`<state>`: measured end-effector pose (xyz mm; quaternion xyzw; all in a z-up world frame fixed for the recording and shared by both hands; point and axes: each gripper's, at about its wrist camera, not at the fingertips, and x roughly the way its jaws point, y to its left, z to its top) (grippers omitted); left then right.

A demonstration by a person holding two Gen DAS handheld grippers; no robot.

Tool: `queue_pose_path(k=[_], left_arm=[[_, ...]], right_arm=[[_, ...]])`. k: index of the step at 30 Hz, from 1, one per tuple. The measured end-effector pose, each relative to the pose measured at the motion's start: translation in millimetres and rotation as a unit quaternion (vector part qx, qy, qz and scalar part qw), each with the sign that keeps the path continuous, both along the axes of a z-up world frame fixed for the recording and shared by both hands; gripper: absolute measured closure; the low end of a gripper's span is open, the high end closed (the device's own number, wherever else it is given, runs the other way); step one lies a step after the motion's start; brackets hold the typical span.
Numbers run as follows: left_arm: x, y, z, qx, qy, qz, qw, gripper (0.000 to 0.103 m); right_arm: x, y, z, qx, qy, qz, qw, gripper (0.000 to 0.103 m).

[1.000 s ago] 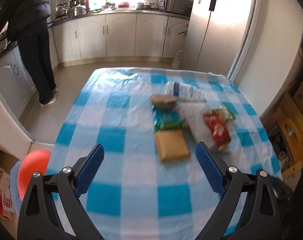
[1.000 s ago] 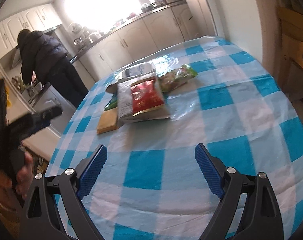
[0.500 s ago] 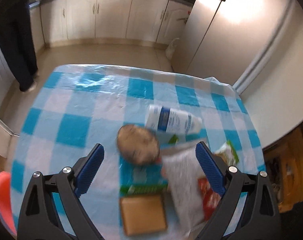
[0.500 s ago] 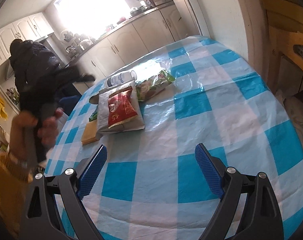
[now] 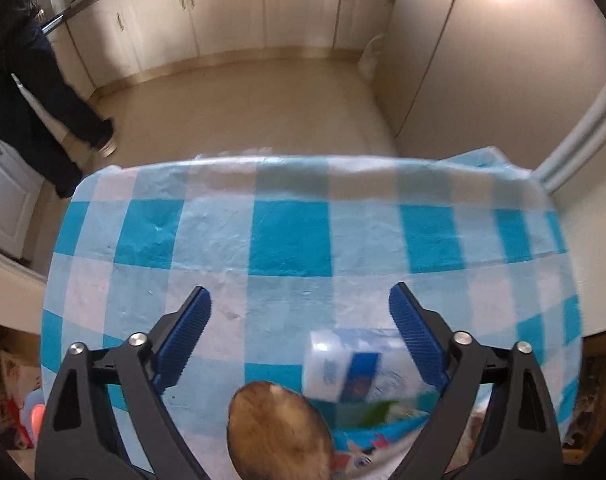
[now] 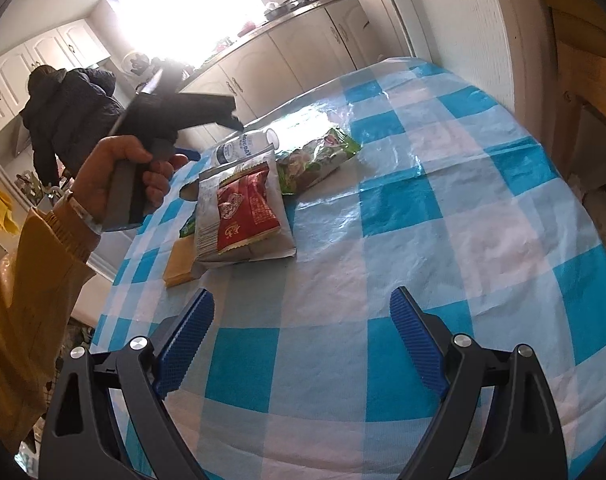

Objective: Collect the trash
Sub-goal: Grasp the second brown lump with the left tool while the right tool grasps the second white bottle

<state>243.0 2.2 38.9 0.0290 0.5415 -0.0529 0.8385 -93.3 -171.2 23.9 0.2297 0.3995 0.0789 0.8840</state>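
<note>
With the left tool (image 5: 299, 320) spread wide above the white bottle (image 5: 345, 366) lying on the checked surface (image 5: 291, 236), lower it squarely across the bottle's body before closing; right tool (image 6: 301, 320), also wide, idles empty.

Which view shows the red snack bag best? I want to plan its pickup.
The right wrist view: the red snack bag lies whole and sharp on the checked tablecloth, atop a silver packet. The left wrist view does not show it; there only the bottle and a brown round thing appear.
</note>
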Motion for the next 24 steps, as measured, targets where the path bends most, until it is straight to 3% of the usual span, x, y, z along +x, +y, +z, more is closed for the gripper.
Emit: queue_pose_path(k=[3,13,24], left_arm=[[5.6,2.1,-11.9,0.005,0.019,0.01,0.9998,0.018],[-19.5,14.6,-19.0,-0.073,0.04,0.013,0.9964,0.019],[-82.1,12.1,-19.9,-0.067,0.025,-0.013,0.9974,0.019]], right_arm=[[1.6,-2.8,0.3,0.0,0.003,-0.003,1.0,0.014],[12.4,-15.3,13.1,-0.025,0.0,-0.013,1.0,0.014],[20.7,-26.8,23.3,-0.03,0.005,-0.02,0.999,0.014]])
